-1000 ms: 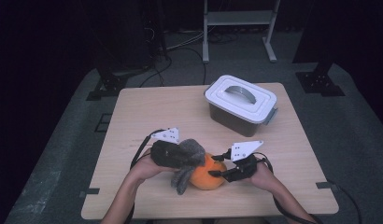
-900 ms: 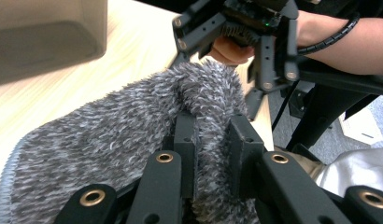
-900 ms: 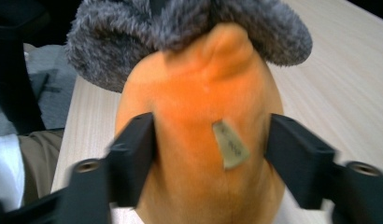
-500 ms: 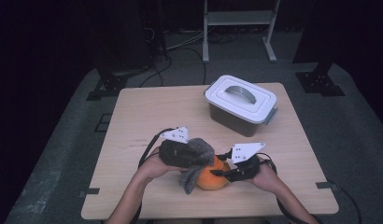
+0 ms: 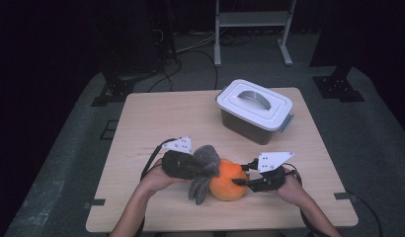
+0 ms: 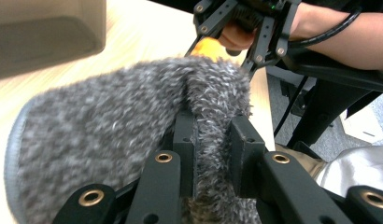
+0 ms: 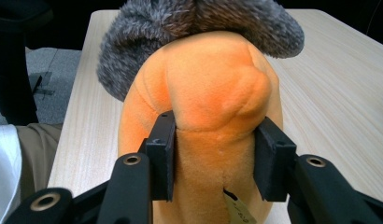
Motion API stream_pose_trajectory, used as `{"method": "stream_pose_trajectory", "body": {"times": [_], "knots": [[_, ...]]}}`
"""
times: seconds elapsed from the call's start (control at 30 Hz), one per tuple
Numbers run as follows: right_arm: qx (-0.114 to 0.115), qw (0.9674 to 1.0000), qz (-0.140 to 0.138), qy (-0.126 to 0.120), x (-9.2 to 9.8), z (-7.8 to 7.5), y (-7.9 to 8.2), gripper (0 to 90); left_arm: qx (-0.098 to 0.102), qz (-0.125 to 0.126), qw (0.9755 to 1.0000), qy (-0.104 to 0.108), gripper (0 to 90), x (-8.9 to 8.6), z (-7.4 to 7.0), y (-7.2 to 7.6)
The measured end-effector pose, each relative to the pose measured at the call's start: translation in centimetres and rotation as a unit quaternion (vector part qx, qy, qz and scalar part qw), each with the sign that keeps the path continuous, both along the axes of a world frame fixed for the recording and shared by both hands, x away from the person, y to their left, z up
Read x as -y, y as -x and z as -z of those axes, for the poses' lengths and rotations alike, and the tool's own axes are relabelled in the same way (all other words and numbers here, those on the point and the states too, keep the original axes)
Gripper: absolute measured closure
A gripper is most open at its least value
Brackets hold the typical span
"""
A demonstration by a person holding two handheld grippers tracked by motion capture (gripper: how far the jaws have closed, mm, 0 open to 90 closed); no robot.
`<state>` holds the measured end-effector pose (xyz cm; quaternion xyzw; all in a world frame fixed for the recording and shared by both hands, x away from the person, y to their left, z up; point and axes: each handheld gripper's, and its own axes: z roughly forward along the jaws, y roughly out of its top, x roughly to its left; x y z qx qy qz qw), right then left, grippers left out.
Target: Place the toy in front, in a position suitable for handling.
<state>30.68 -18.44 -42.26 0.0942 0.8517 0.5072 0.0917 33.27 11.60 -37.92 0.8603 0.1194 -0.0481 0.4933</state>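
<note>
Left gripper (image 5: 203, 170), lower left of centre in the high view, has its jaws pinched tight on a fold of the grey fuzzy plush (image 5: 204, 168); in the left gripper view the grey pile (image 6: 133, 121) bulges up between the two black pads. Just right of it, at lower centre of the high view, the orange plush (image 5: 227, 181) sits on the wooden table (image 5: 166, 118), with the grey plush draped over its upper left side. Right gripper (image 5: 242, 181), lower right of centre, has just been closing; in the right gripper view its pads press into both sides of the orange plush (image 7: 208, 107). A small sewn-in tag (image 7: 238, 210) hangs low in that view, its print too small to read. A lidded white box (image 5: 255, 109) stands in the upper right of the table, well apart.
</note>
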Motion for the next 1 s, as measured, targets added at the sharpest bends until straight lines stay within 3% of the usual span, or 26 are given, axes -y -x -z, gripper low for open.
{"method": "stream_pose_trajectory", "body": {"times": [0.17, 0.3, 0.57, 0.77, 0.83, 0.97, 1.0], "knots": [[0.017, 0.9998, -0.009, 0.006, -0.8, -0.1, 0.4, 55.5, 0.01, 0.029, 0.9995, 0.011, 75.2, 2.1, -1.2, 0.5], [0.036, 0.9989, -0.025, 0.018, -1.5, -0.3, 0.9, 55.6, 0.017, 0.04, 0.999, 0.002, 75.1, 3.2, -1.4, 0.6], [0.03, 0.9993, -0.017, 0.012, -0.1, 0.0, 0.3, 55.8, 0.006, -0.004, 1.0, -0.006, 74.9, 0.6, -0.5, 0.0], [0.005, 1.0, 0.004, -0.007, 0.4, 0.2, -0.3, 50.4, 0.01, 0.006, 0.9999, -0.004, 74.9, 1.1, 0.0, 0.4], [-0.002, 0.9998, 0.016, -0.009, 0.2, 0.1, -0.3, 44.3, 0.008, 0.006, 0.9999, -0.002, 74.9, 1.4, 0.1, 0.3], [-0.059, 0.9977, 0.03, -0.015, -0.1, -0.5, -0.3, 27.3, 0.006, 0.007, 1.0, -0.002, 75.0, 1.8, 0.0, 0.2], [-0.083, 0.9959, 0.031, -0.018, -0.3, -0.6, -0.4, 23.2, 0.006, 0.008, 1.0, -0.001, 75.0, 1.9, 0.0, 0.3]]}}
